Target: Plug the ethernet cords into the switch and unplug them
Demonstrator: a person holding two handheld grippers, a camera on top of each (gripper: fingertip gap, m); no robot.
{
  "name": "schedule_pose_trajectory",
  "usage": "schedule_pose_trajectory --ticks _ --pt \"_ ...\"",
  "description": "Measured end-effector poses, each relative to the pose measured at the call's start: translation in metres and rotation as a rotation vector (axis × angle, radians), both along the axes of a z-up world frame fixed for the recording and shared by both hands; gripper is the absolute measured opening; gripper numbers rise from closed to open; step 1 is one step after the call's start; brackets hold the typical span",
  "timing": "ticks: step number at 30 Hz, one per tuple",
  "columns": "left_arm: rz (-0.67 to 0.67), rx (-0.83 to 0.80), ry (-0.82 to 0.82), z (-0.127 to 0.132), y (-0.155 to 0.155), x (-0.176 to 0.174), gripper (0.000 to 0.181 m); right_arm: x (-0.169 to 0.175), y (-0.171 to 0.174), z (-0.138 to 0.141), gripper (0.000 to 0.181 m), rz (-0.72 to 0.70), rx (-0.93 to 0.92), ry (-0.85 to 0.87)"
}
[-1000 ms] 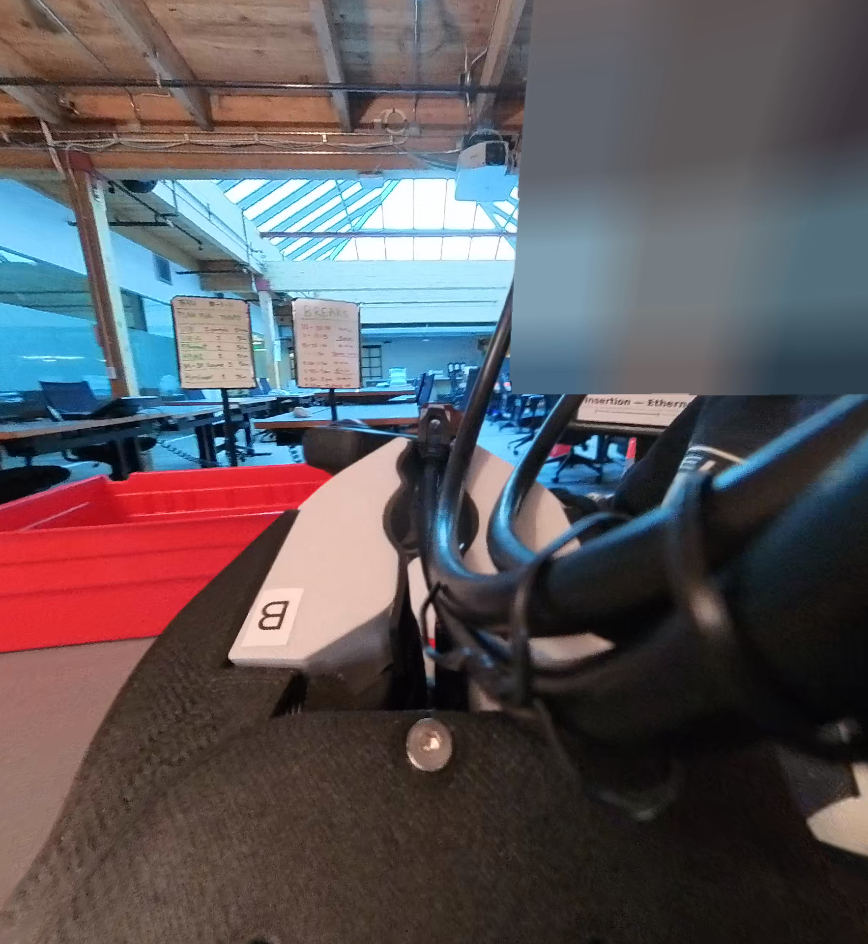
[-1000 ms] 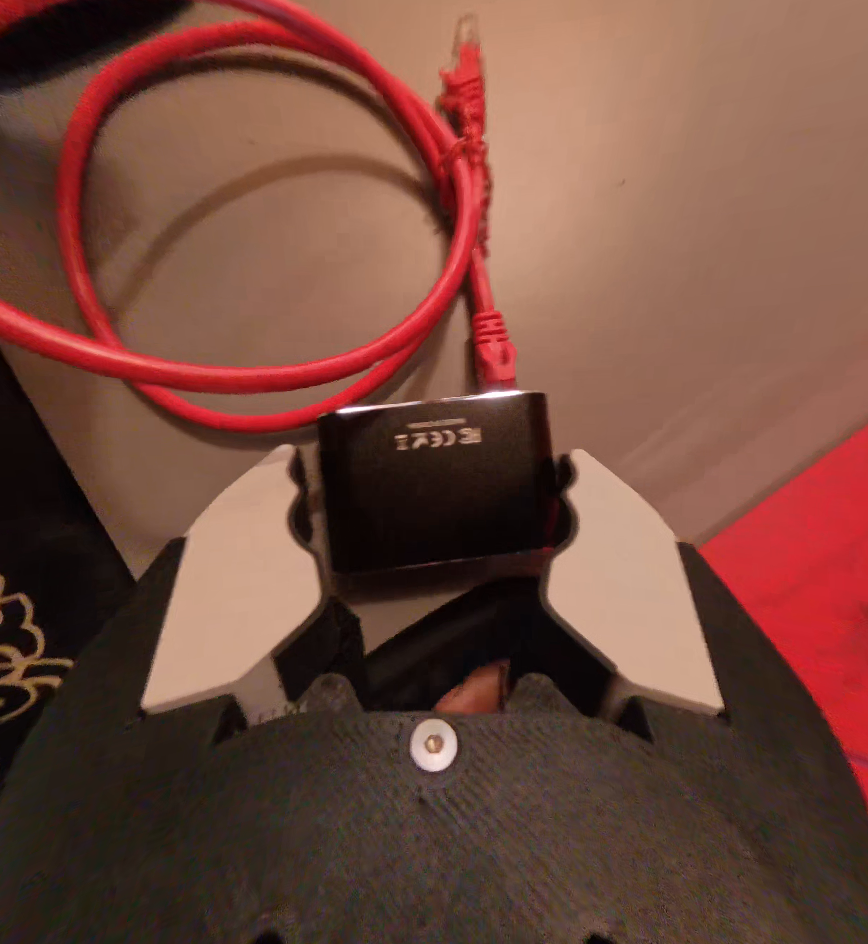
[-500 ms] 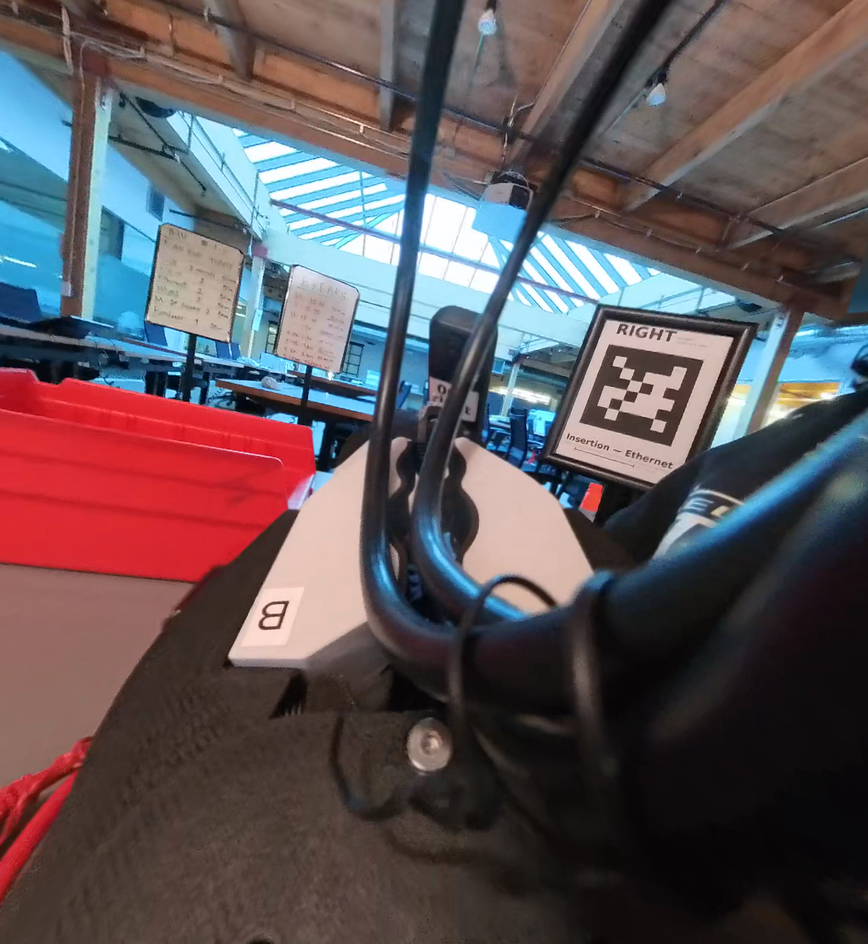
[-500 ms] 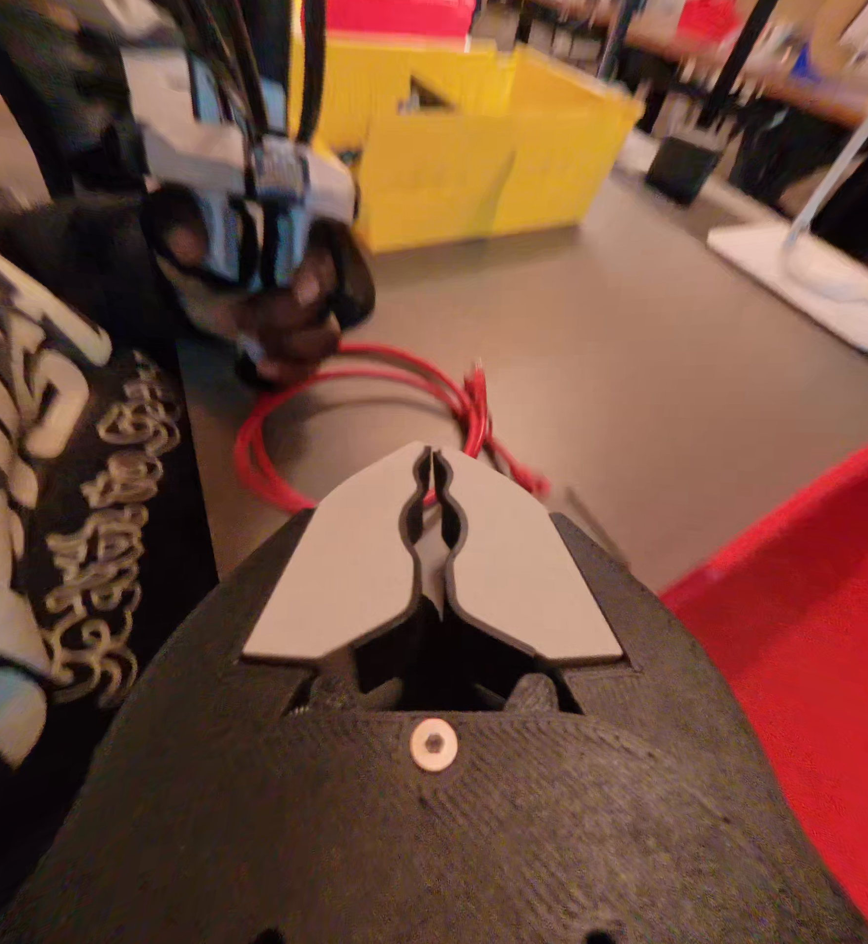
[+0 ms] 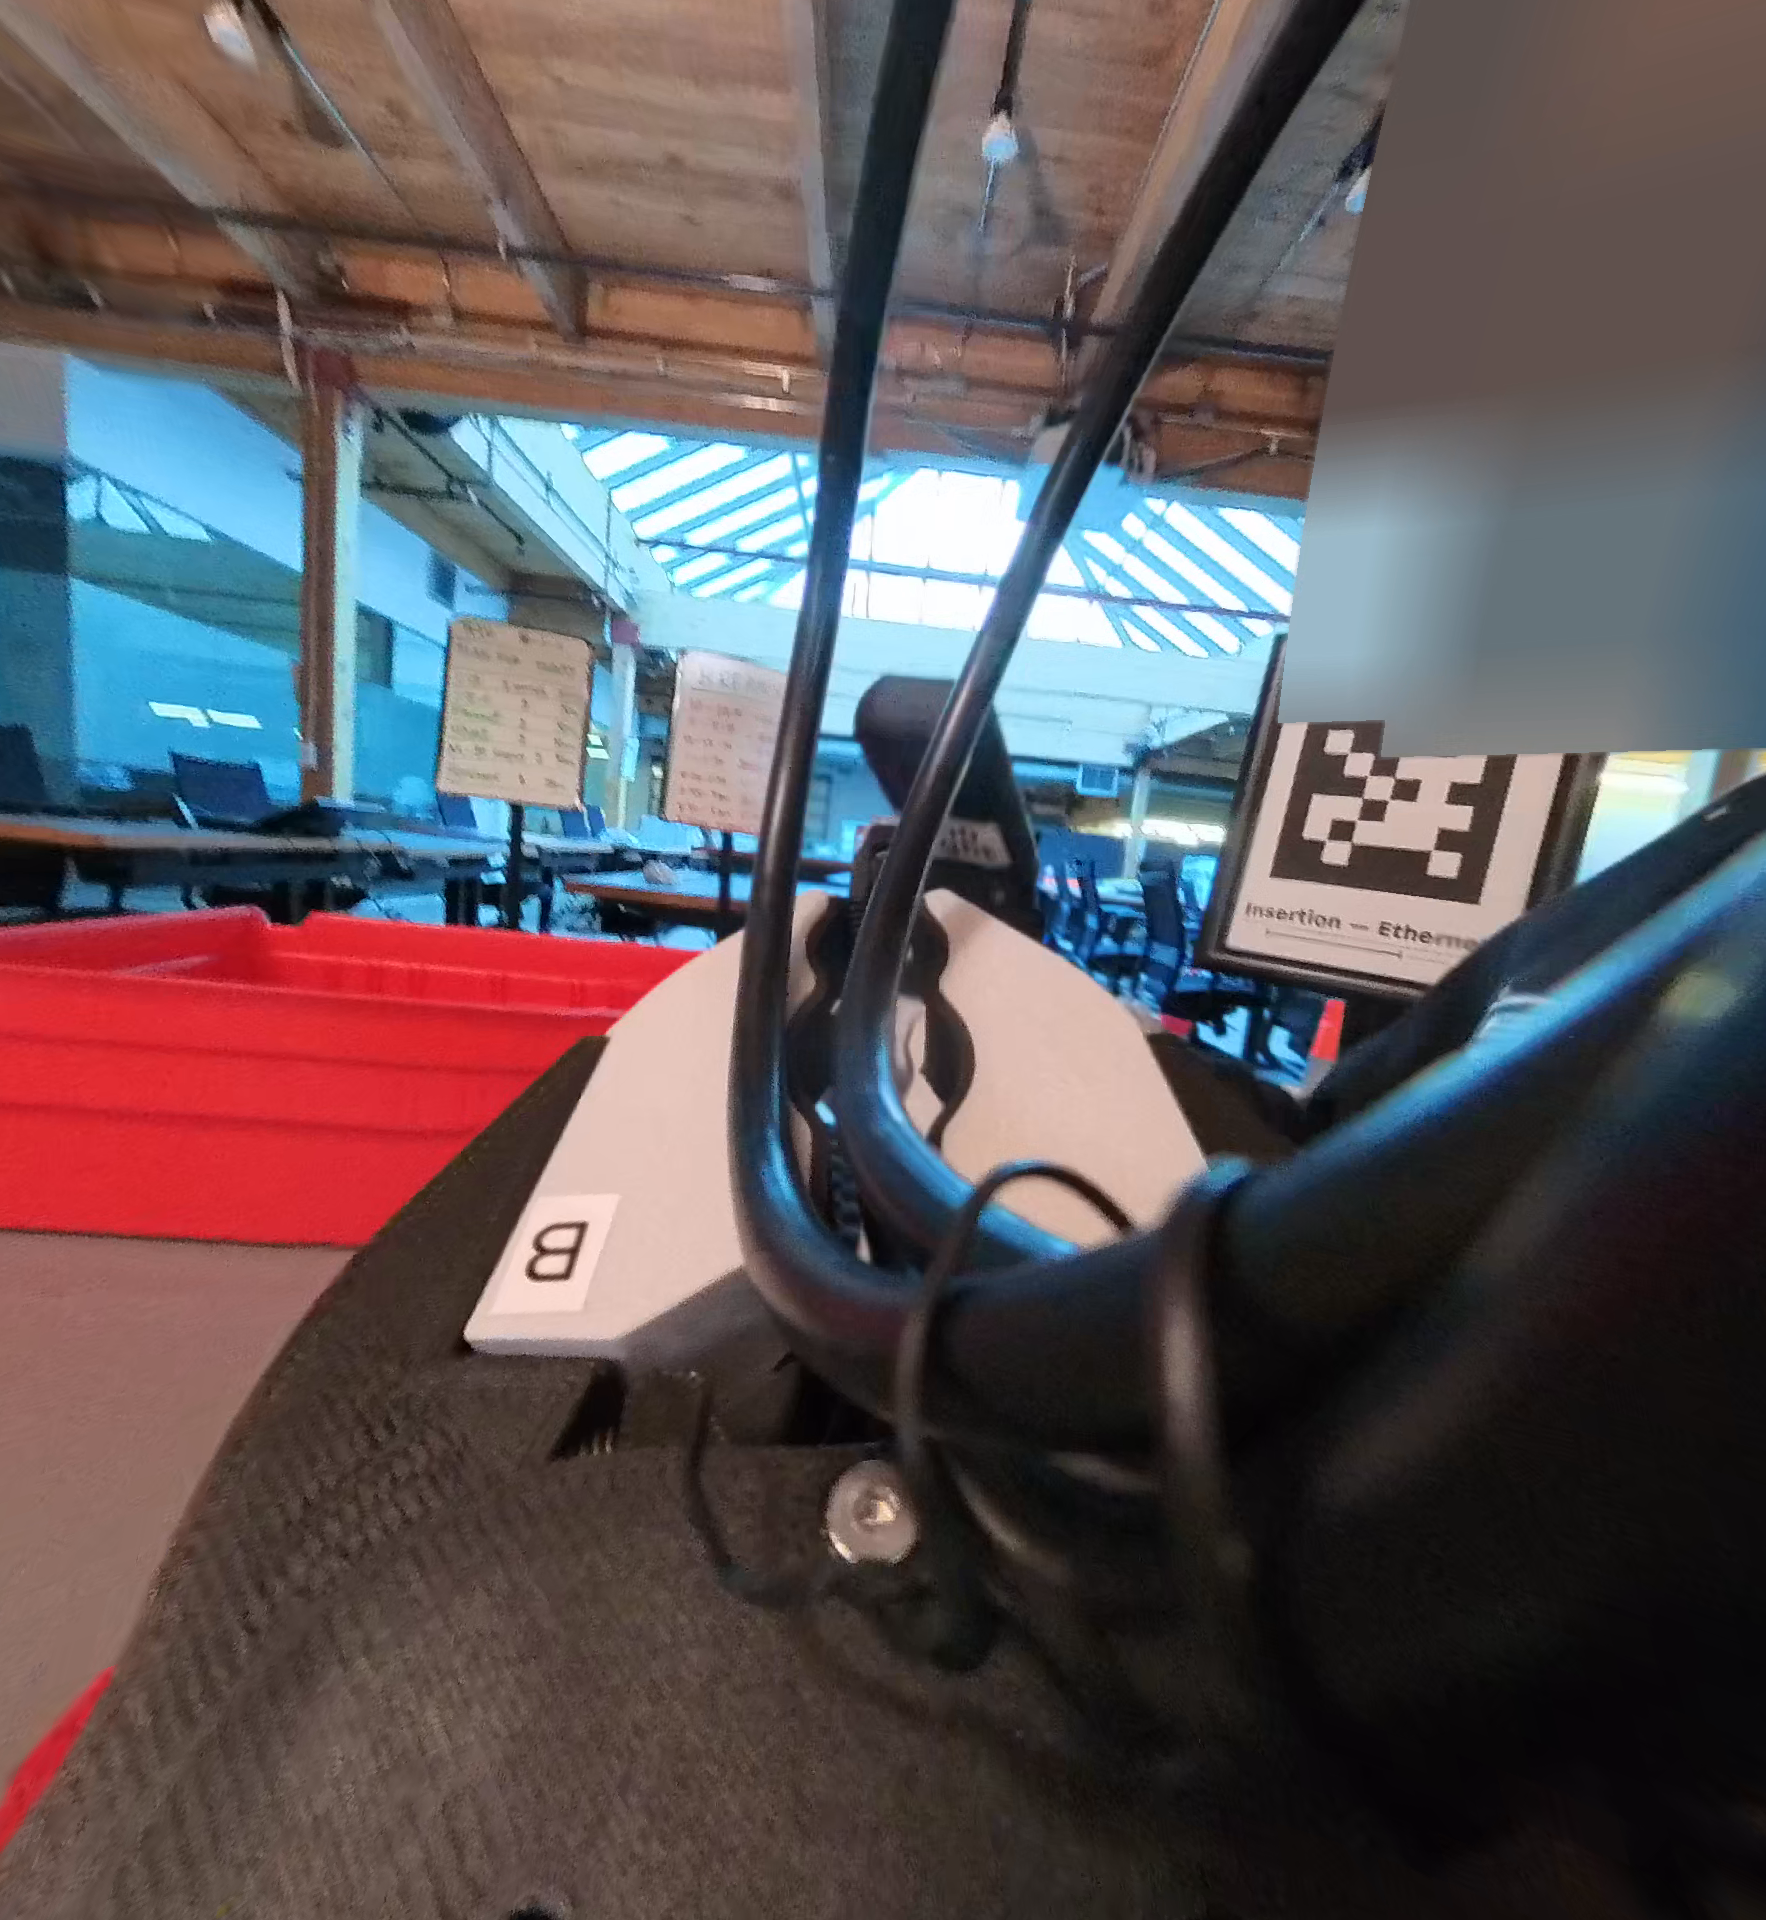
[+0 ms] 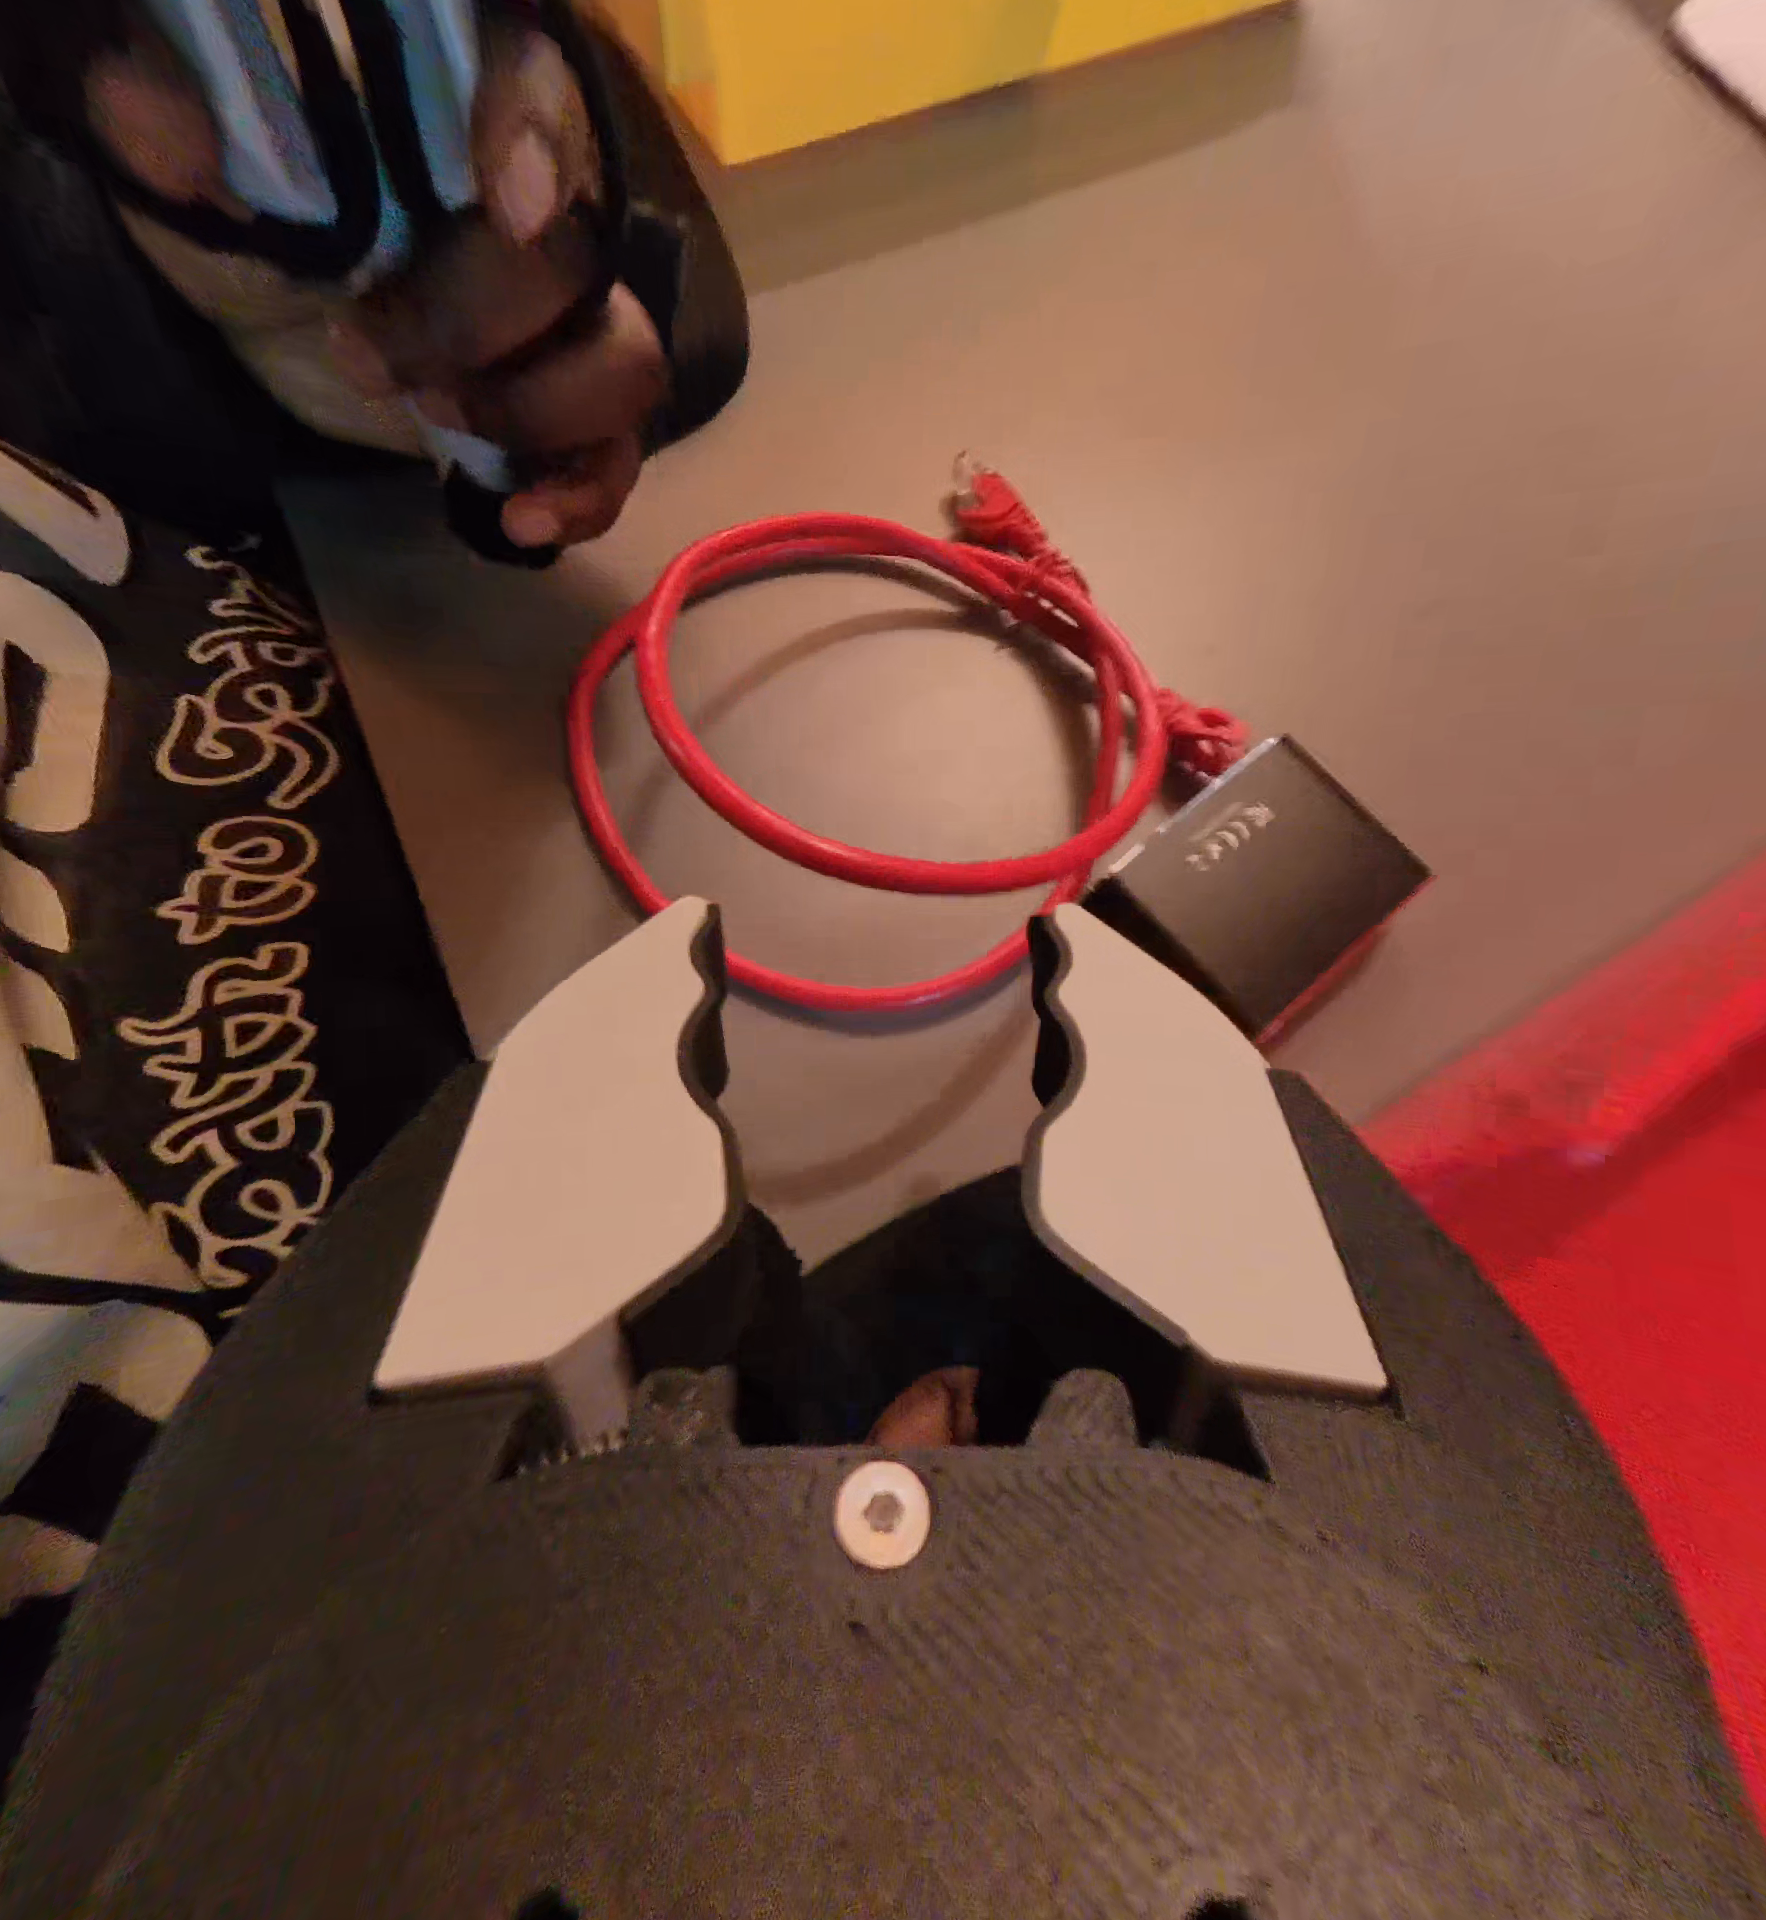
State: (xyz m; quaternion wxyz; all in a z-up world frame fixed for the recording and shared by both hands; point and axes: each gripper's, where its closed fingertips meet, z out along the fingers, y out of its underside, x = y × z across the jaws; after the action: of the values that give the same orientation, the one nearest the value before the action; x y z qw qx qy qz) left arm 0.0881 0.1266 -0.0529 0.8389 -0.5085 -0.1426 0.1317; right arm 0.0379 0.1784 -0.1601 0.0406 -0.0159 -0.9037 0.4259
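Right gripper (image 6: 877, 956): fingers spread wide, nothing between them, held above the grey table (image 6: 1378, 416) and looking down on it.

Cord (image 6: 837, 727): red, coiled in a loose double loop on the table just ahead of the right fingertips. One plug (image 6: 993, 504) lies free at the far side of the coil; the other end (image 6: 1206, 738) meets the switch's far face (whether it is seated in a port, cannot tell).

Switch (image 6: 1274, 883): small black box, flat on the table, right of the coil, close to the red bin's edge (image 6: 1637, 1195).

Left gripper (image 5: 884, 935): fingers pressed together, pointing out level over the table toward the room. Two black cables (image 5: 806, 623) cross in front of its tips (they pass over the fingers, not gripped as far as can be seen).

Red bin (image 5: 235, 1039): on the table, left of the left gripper.

Yellow bin (image 6: 910, 62): far edge of the table.

Marker sign (image 5: 1378, 852): black-and-white pattern in a dark frame, upright, behind the left gripper to the right.
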Motion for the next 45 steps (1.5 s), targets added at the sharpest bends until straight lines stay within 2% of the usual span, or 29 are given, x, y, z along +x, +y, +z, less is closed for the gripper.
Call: schedule_pose_trajectory --ticks 3,4,5,6,10,12,14,16,19,21,23,26,29,32,37,41,45 --pt "0.061 0.004 0.034 0.008 -0.014 -0.002 0.014 -0.002 -0.017 -0.001 0.044 0.009 -0.027 0.112" --pt "0.072 0.000 0.043 0.010 -0.018 -0.002 0.014 -0.002 -0.022 -0.001 0.034 0.010 -0.028 0.152" --pt "0.080 0.007 0.055 0.014 -0.021 -0.001 0.012 0.001 -0.028 -0.003 0.013 0.028 -0.024 0.182" --pt "0.085 0.020 0.068 0.019 -0.025 0.000 0.012 0.008 -0.037 -0.005 0.002 0.060 -0.025 0.205" --pt "0.118 0.056 0.115 0.034 -0.038 0.007 0.014 0.040 -0.077 -0.018 0.002 0.181 -0.036 0.209" --pt "0.138 0.055 0.131 0.038 -0.043 0.010 0.012 0.051 -0.089 -0.022 0.018 0.231 -0.037 0.188" --pt "0.159 0.040 0.145 0.038 -0.047 0.010 0.015 0.052 -0.091 -0.011 0.039 0.265 -0.090 0.192" --pt "0.178 0.041 0.155 0.039 -0.051 0.009 0.014 0.042 -0.088 0.019 0.061 0.281 -0.270 0.238" --pt "0.169 0.055 0.144 0.039 -0.052 0.008 0.014 0.016 -0.070 0.067 0.091 0.251 -0.645 0.285" --pt "0.174 0.033 0.144 0.036 -0.049 0.007 0.014 -0.002 -0.056 0.071 0.106 0.202 -0.676 0.228" --pt "0.177 0.008 0.150 0.033 -0.045 0.006 0.014 -0.014 -0.045 0.069 0.112 0.163 -0.648 0.228" --pt "0.155 0.005 0.145 0.032 -0.041 0.007 0.013 -0.045 -0.028 0.039 0.123 0.071 -0.423 0.280" --pt "0.163 -0.014 0.141 0.029 -0.039 0.006 0.013 -0.066 -0.015 0.000 0.140 -0.026 -0.184 0.156" --pt "0.160 -0.033 0.142 0.028 -0.037 0.005 0.013 -0.068 -0.020 -0.015 0.141 -0.027 -0.082 0.061" --pt "0.147 -0.060 0.145 0.025 -0.033 0.006 0.014 -0.071 -0.020 -0.056 0.137 -0.003 0.223 -0.126" --pt "0.146 -0.080 0.139 0.022 -0.031 0.005 0.014 -0.072 -0.029 -0.062 0.116 0.051 0.256 -0.078" --pt "0.138 -0.087 0.128 0.020 -0.030 0.005 0.014 -0.076 -0.032 -0.063 0.104 0.060 0.228 -0.059"
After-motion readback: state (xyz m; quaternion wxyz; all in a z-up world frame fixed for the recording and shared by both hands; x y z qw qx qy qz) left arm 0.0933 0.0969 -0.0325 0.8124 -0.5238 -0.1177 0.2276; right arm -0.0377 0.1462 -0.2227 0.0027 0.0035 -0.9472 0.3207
